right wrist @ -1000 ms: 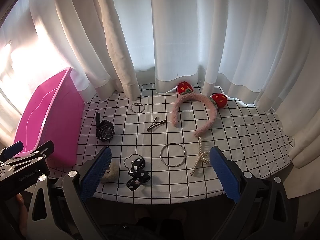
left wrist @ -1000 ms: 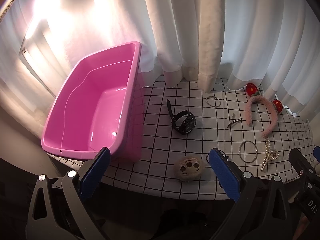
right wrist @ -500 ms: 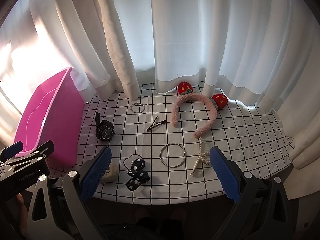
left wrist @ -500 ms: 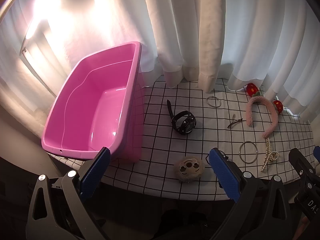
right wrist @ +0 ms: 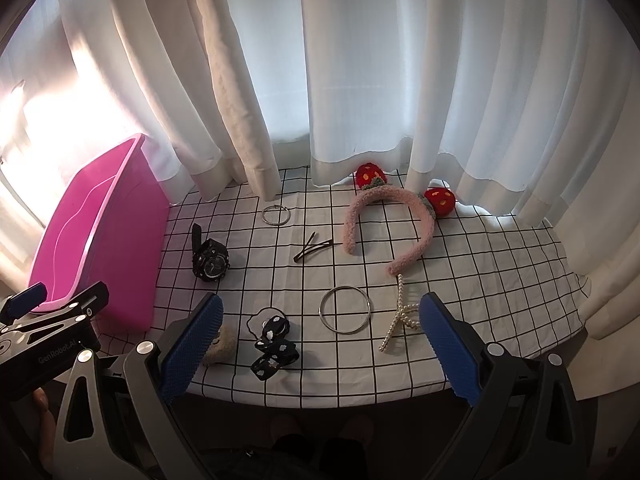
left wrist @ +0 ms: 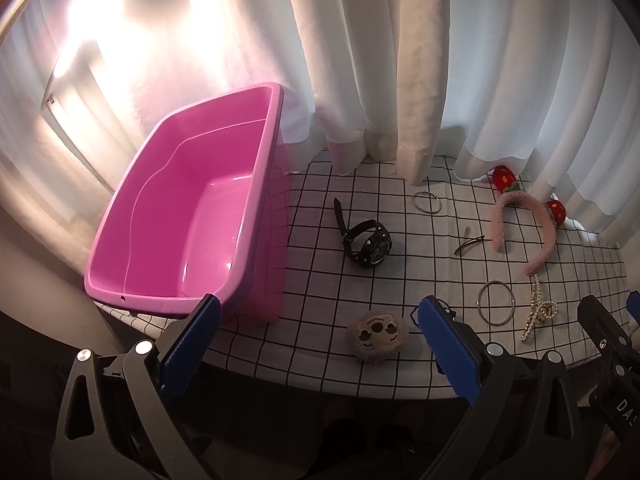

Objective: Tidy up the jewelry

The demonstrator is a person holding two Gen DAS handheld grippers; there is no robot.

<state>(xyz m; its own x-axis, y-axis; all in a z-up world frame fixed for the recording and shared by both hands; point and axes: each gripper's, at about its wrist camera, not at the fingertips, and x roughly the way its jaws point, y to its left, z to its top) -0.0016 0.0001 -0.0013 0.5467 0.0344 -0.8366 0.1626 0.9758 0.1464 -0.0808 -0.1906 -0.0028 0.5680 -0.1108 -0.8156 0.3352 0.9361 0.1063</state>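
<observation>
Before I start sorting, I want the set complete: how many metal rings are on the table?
2. A small ring lies near the curtain, behind the watch. A large ring lies near the front edge, beside the pearl clip. None seems hidden.

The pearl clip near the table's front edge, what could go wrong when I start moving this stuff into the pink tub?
The pearl clip lies close to the front edge of the tablecloth; a nudge might push it off. The large ring lies flat, so the open right gripper may slide it instead of gripping. The pink tub overhangs the table's corner and could tip.
</observation>
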